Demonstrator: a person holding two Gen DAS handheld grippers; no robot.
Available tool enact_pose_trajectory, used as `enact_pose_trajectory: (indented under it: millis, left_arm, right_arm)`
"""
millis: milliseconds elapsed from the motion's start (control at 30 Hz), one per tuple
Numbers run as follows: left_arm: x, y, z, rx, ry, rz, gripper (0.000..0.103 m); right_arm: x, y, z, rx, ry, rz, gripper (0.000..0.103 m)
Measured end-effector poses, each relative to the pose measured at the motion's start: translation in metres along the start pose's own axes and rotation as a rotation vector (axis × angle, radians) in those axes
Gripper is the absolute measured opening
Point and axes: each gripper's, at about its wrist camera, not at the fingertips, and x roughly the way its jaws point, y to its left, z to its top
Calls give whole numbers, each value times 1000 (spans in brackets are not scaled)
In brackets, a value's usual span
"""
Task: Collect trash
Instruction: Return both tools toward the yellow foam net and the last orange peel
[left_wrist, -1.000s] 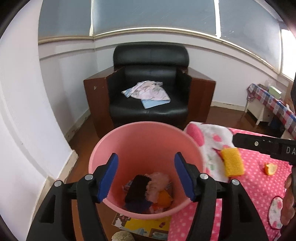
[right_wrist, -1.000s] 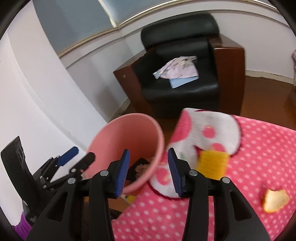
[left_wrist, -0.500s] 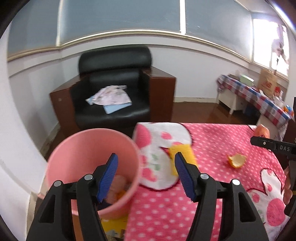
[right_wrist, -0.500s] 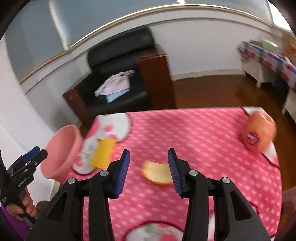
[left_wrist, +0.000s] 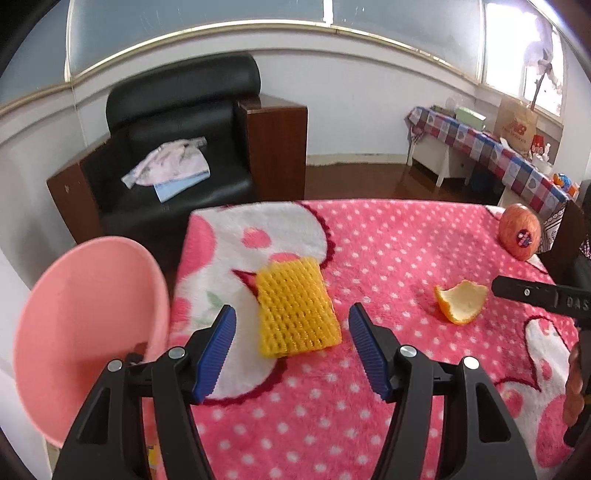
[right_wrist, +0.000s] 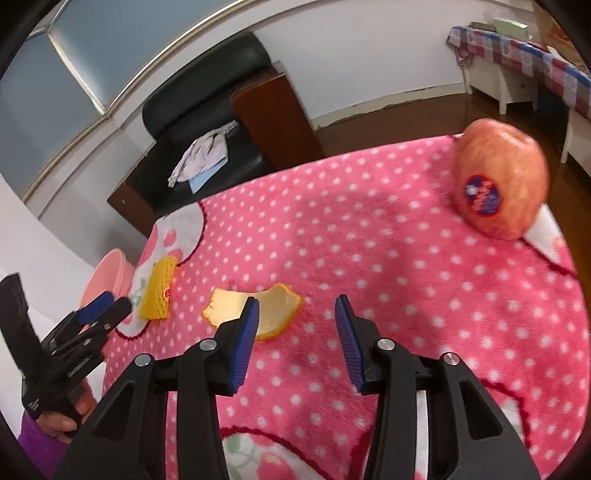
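Here the yellow foam net (left_wrist: 297, 306) lies on the pink surface (left_wrist: 388, 251) just ahead of the left claw (left_wrist: 291, 350), centred between its wide, empty jaws, long axis running away, while the half-open, empty right claw (right_wrist: 295, 343) hovers beside the orange peel (right_wrist: 255, 310).

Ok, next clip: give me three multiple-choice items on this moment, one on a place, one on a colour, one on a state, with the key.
1. Where is the yellow foam net?
A. in the pink bin
B. on the pink blanket, ahead of the left gripper
C. on the armchair

2. What colour is the bin?
A. pink
B. green
C. black

3. How is the right gripper?
A. shut on the apple
B. shut on the orange peel
C. open, holding nothing

Key: 1 B, the net lies on the blanket ahead of the left gripper. 2 A, its wall is pink. 3 C, its pads stand apart with the orange peel just beyond them and the apple far off.
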Motion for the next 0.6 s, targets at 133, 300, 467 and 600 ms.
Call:
enact_pose_trajectory:
  millis: [133, 300, 467, 600]
  left_arm:
    - [22, 1, 1, -14, 41, 20, 63]
    - [38, 4, -2, -30, 82, 37, 61]
    - [36, 4, -3, -44, 79, -2, 36]
    - [31, 1, -4, -29, 62, -8, 12]
  right_arm:
    - [13, 4, 1, -12, 27, 10, 44]
    - [26, 9, 0, -30, 57, 23, 44]
    - [30, 15, -1, -36, 57, 30, 44]
    - [30, 17, -1, -32, 53, 51, 28]
